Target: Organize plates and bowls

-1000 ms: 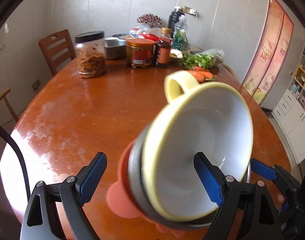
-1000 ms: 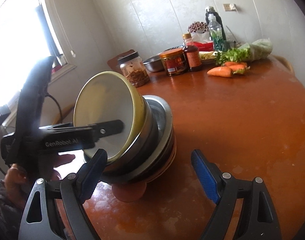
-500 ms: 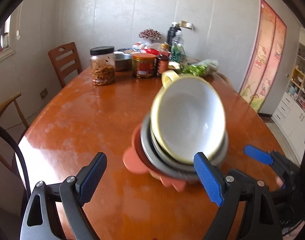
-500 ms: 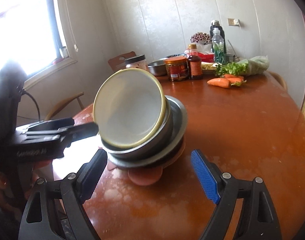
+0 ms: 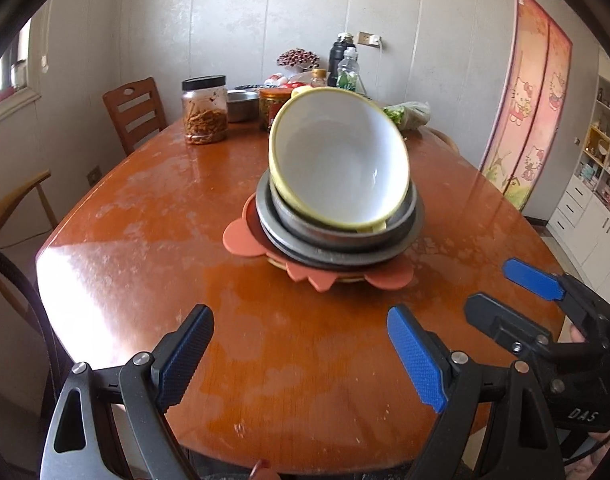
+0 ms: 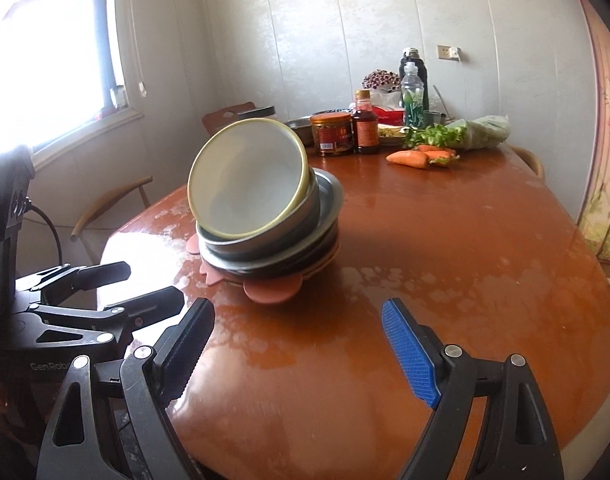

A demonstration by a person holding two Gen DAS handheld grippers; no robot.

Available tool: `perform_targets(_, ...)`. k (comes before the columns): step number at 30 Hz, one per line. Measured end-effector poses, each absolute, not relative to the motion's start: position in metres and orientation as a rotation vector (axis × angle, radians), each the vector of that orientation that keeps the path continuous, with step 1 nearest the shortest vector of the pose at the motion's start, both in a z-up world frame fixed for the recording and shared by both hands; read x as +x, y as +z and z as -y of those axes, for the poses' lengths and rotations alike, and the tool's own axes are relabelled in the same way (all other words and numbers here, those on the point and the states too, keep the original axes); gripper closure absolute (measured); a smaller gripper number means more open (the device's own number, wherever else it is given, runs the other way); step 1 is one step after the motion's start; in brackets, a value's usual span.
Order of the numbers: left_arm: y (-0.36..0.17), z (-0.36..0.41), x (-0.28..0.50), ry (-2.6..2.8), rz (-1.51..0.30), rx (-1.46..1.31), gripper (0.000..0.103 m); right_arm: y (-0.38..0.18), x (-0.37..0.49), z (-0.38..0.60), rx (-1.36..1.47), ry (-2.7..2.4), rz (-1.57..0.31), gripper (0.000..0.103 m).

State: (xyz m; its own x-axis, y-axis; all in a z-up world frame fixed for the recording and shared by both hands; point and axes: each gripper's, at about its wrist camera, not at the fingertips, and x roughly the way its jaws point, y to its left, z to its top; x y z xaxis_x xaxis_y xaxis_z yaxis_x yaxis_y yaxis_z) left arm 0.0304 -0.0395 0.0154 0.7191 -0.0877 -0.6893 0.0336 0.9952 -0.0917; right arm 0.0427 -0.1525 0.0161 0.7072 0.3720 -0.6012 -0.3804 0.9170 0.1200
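A stack of dishes stands on the brown table (image 5: pixel 145 240). On top a yellow-rimmed white bowl (image 5: pixel 337 168) (image 6: pixel 245 180) leans tilted inside a grey metal bowl (image 5: pixel 329 232) (image 6: pixel 265 236). Under these lie a metal plate (image 5: pixel 345 256) and an orange animal-shaped plate (image 5: pixel 241 240) (image 6: pixel 271 292). My left gripper (image 5: pixel 301 356) is open over bare table, well short of the stack. My right gripper (image 6: pixel 299 348) is also open and holds nothing. Each gripper shows at the edge of the other's view.
At the table's far end stand a jar of dried food (image 5: pixel 204 110), a red-lidded jar (image 6: pixel 332 134), a sauce bottle (image 6: pixel 365 124), a metal bowl (image 5: pixel 241 106), drink bottles, greens and carrots (image 6: pixel 419 156). Wooden chairs (image 5: pixel 135 114) stand at the left.
Both grippers have pulled back from the stack, which now sits farther off on the table. The tilted top bowl rests in the stack, free of the jaws.
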Motion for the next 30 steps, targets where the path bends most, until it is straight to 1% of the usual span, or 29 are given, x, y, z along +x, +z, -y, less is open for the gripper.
perform_targets(12, 0.011, 0.045, 0.015, -0.042, -0.788, -0.078, 0.014, 0.01, 0.023, 0.158, -0.032, 0.398, -0.671, 0.016)
perform_targets(30, 0.012, 0.047, 0.006, -0.033, -0.803, -0.078, 0.014, 0.017, 0.01, 0.162, -0.035, 0.397, -0.651, 0.016)
